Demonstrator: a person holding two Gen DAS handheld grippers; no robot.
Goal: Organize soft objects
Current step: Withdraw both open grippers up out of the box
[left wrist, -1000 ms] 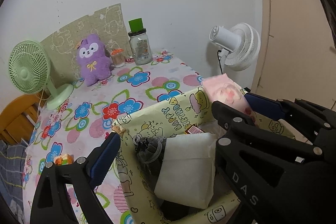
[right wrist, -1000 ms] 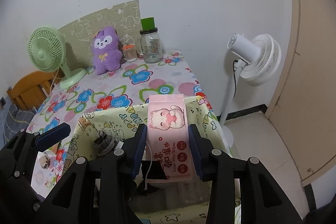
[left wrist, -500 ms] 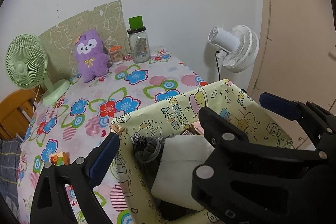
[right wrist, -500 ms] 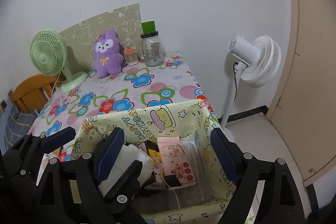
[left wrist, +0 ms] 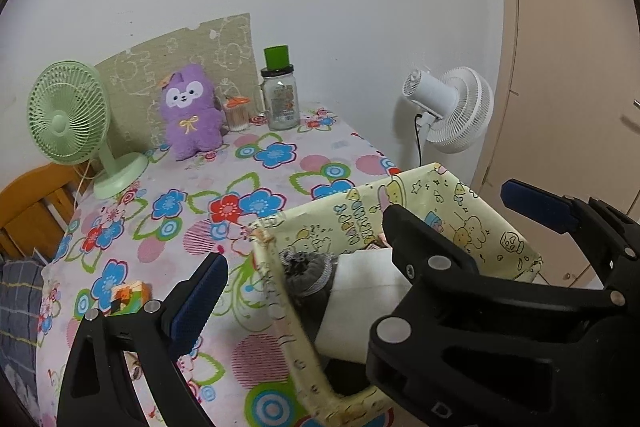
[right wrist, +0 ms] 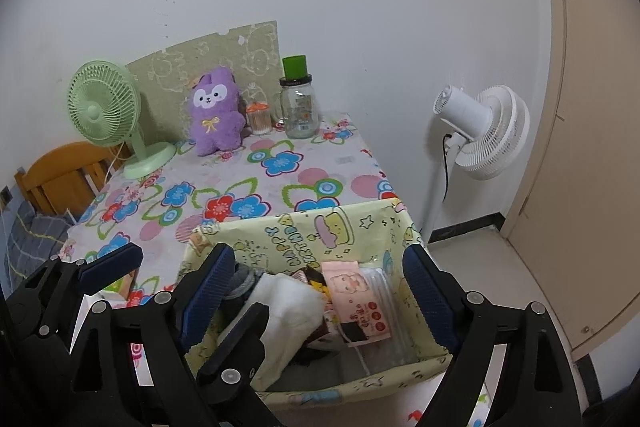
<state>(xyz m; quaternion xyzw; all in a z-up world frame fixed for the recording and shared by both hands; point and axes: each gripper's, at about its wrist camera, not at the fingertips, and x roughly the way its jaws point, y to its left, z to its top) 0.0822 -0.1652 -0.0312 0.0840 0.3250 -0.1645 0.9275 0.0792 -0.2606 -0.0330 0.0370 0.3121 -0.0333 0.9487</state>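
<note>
Right now both grippers hang over the yellow cartoon-print box [right wrist: 320, 239] at the table's near right edge. Right gripper [right wrist: 320, 291] is spread wide w/ nothing btwn its blue pads, straddling the box. Left gripper [left wrist: 368, 247] is likewise wide open & empty, its left finger outside the box's left wall. Pink wipes pack [right wrist: 356, 301] lies inside the box, right of a white cloth bundle [right wrist: 288, 311] & a grey knit item [left wrist: 306, 273]. Purple plush [right wrist: 216, 111] sits at the far end, btwn green fan [right wrist: 106, 111] & glass jar [right wrist: 298, 107].
</note>
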